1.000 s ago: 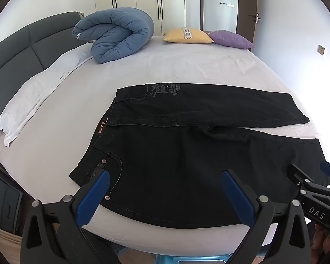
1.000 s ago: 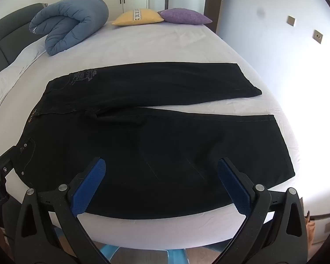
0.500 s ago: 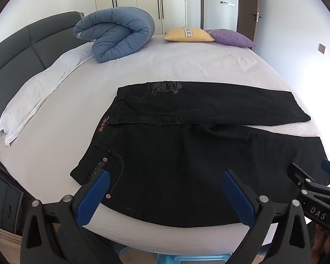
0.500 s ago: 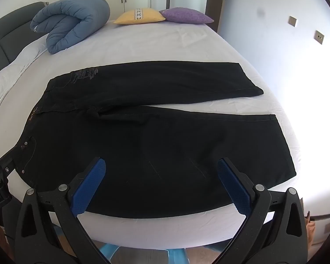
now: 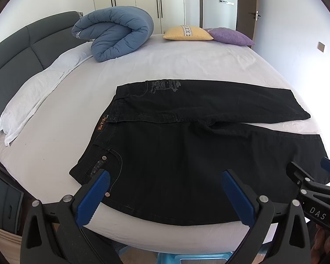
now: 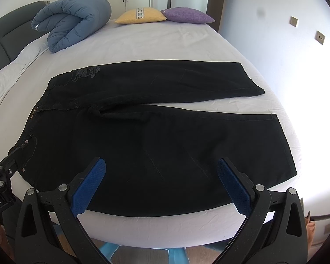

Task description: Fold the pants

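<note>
A white-sheeted bed [image 5: 187, 66] is filling both wrist views, with black pants [image 5: 198, 154] lying flat across its near half, waistband to the left and both legs running right, the far leg angling slightly away from the near one so a sliver of sheet is showing between the hems. Compared with a second ago the pants are lying exactly as they were, and both cameras are sitting marginally higher, so the garment is appearing a touch lower in each view. A rolled blue duvet [image 5: 116, 33] is resting near the grey headboard [image 5: 22, 50], with a yellow pillow [image 5: 187, 33] and a purple pillow [image 5: 230, 36] touching each other at the far edge. The left gripper [image 5: 165, 194] is hovering over the near edge by the waistband pocket, jaws spread wide and holding nothing; the right gripper [image 6: 160, 186] is hovering over the near leg, its jaws likewise wide apart and empty.
</note>
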Motion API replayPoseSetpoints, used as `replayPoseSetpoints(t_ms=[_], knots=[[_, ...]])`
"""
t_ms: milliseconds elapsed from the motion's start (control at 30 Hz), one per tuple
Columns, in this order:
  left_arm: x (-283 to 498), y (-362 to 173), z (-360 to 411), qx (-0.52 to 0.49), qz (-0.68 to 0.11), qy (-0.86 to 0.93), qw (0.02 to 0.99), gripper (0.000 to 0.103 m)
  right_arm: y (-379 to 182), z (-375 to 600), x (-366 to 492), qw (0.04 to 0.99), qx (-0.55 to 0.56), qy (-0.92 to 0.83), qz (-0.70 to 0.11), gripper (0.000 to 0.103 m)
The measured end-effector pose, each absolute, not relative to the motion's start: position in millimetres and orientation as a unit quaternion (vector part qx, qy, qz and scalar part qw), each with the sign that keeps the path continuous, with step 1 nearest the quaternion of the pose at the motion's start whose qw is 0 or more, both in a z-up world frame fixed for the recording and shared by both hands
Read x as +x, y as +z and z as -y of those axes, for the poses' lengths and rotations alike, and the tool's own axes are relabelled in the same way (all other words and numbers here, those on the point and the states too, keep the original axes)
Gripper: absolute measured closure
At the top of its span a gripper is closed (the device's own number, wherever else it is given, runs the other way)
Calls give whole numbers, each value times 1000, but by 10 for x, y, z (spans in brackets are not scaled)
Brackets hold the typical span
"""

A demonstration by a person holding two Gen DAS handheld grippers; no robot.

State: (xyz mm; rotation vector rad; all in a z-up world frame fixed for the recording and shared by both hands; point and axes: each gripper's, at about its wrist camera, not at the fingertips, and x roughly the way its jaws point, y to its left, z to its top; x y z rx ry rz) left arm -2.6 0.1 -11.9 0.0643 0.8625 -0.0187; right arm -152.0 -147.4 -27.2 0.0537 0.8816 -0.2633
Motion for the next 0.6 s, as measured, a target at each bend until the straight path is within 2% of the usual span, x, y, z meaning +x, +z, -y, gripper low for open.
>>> replayPoseSetpoints(t_ms=[600], knots=[[-44, -136, -20, 33, -418, -8, 908, 0, -279, 1415, -1518, 896, 26, -126, -426, 0]])
